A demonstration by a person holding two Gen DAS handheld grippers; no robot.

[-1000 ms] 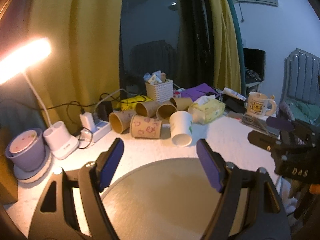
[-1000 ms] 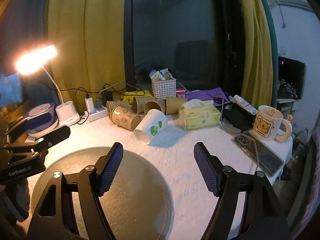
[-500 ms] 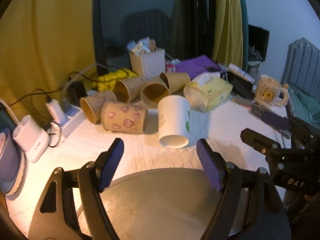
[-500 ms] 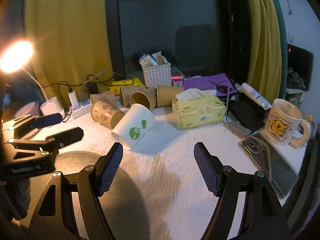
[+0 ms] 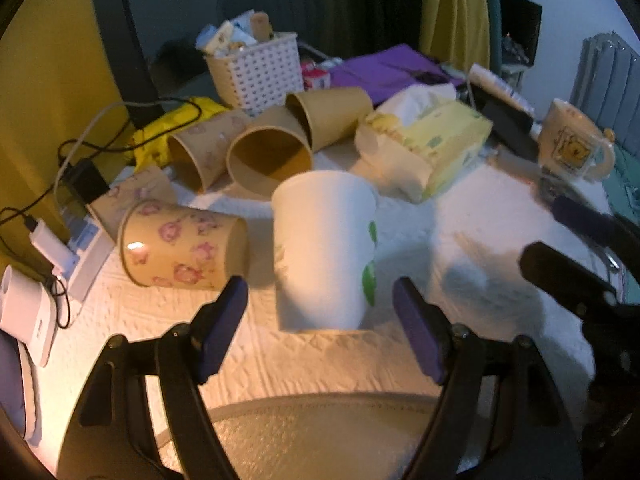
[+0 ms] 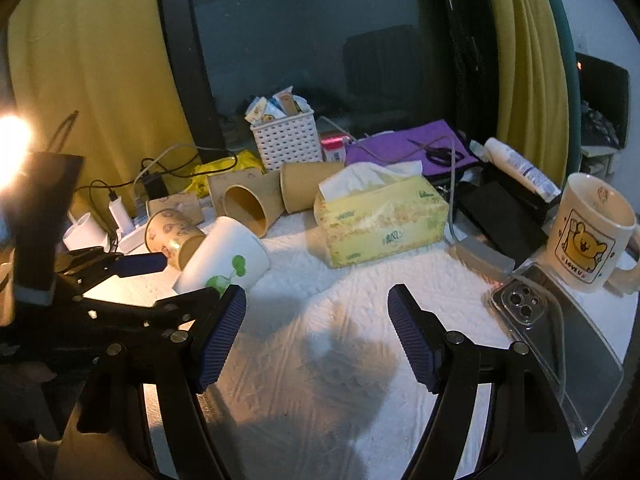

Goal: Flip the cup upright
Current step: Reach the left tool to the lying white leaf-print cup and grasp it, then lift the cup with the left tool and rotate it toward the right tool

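Observation:
A white paper cup [image 5: 322,248] with a green leaf print lies on its side on the white cloth, mouth toward me; it also shows in the right wrist view [image 6: 226,262]. My left gripper [image 5: 320,334] is open, its blue pads on either side of the cup's mouth end, just short of it. My right gripper [image 6: 314,334] is open and empty over bare cloth, to the right of the cup. The left gripper shows in the right wrist view [image 6: 132,280] beside the cup.
Several brown and flower-printed paper cups [image 5: 182,246] lie behind and left of the white cup. A yellow tissue box [image 5: 432,148], a white basket [image 5: 260,68], a bear mug [image 6: 588,232], a phone [image 6: 560,344] and a power strip [image 5: 86,256] crowd the table. A round mat [image 5: 320,436] lies near me.
My left gripper has moved forward and down to the white cup, which now sits between its open pads. My right gripper has also moved forward over the cloth.

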